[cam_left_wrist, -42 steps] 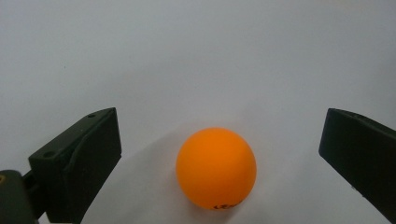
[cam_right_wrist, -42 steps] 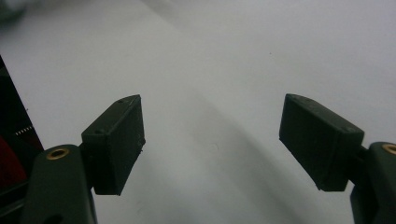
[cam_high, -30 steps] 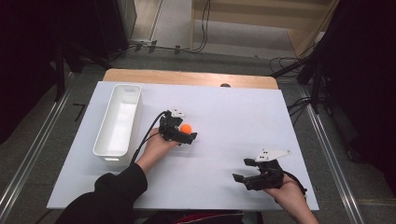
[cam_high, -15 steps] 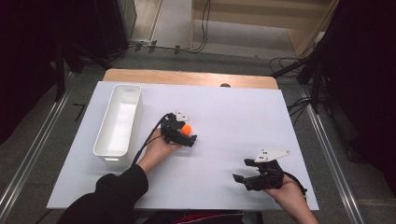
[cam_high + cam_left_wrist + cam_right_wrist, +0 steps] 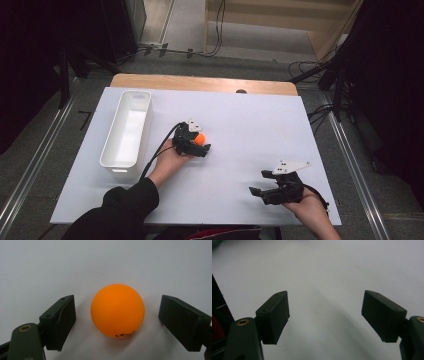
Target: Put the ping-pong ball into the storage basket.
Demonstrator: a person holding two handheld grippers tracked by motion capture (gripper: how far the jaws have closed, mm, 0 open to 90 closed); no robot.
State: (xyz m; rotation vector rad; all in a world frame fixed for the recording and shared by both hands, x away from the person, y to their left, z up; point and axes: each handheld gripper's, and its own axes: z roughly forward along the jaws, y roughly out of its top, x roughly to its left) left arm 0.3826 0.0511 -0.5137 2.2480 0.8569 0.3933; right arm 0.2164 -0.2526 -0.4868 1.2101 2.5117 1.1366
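White tabletop [image 5: 240,115], left gripper [image 5: 117,315] closing around orange ball [image 5: 117,310], gaps both sides

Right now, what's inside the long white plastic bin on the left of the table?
The long white plastic bin looks empty: its pale floor shows along most of its length in the high view. The strip just behind its near wall is hidden from that angle.

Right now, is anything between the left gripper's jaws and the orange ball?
No. The orange ball sits between the left gripper's jaws, which have just been closing, with only bare gaps beside it.
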